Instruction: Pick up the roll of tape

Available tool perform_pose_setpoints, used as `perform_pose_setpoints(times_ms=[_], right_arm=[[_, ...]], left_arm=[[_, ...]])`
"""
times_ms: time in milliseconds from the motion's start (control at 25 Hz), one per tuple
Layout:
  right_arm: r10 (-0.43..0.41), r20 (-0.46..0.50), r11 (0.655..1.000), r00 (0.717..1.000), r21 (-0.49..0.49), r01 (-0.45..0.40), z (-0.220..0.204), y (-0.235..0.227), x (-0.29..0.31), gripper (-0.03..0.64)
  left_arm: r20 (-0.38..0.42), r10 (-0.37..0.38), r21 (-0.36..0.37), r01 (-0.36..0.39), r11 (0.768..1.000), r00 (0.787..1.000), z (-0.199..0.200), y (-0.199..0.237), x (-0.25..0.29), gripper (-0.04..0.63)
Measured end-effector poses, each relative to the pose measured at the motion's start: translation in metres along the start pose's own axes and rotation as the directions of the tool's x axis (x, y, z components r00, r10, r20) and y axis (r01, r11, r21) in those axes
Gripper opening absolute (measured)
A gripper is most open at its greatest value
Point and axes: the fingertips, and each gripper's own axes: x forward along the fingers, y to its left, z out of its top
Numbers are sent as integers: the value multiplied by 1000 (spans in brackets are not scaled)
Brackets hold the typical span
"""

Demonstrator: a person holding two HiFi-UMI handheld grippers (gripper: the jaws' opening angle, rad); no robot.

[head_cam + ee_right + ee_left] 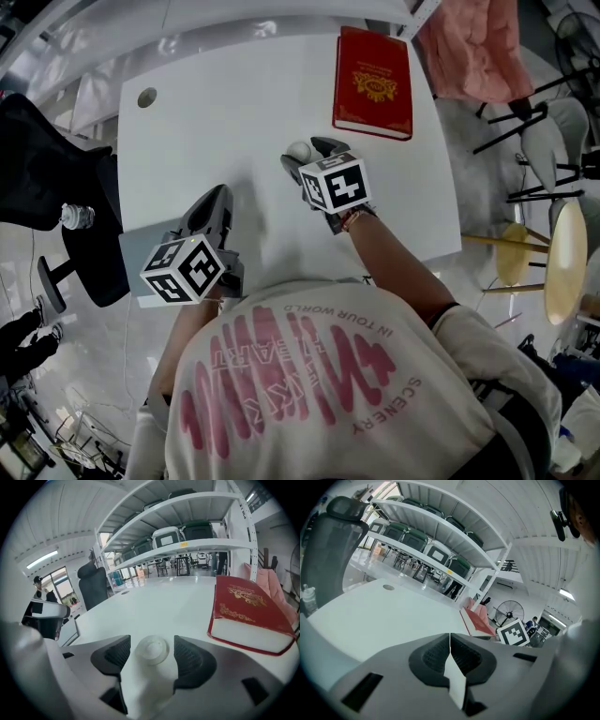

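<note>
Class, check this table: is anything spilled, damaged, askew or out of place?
Nothing stands out. The roll of tape lies flat on the white table between the open right tongs, and the red book lies closed.

Table [206, 141]: white, smooth, faint sheen. Book [373, 82], upper right: red cover, fine-grained, gilt stamping. Tape [152, 649]: whitish, translucent, glossy plastic. Right gripper [152, 644]: grey matt plastic shell; pads [193, 660] dark, ribbed. Cloth [473, 47], top right: pink, crumpled.

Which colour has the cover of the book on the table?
The book is red with gold ornament; the right gripper view shows it best.
</note>
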Motion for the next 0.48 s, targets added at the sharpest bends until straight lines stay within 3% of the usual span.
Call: perform_pose_setpoints(times_ms=[160,280,480], right_arm=[[-42,-40,998,998,-55,40,-2,3,6,291],[-85,-54,990,995,-118,78,-5,3,6,216],[-86,-50,989,995,-123,79,-6,1,4,215]], left_arm=[[0,-5,3,5,1000,1000,3,2,0,25],[3,-7,2,7,1000,1000,6,1,0,26],[12,-19,10,19,1000,1000,9,-5,1,25]])
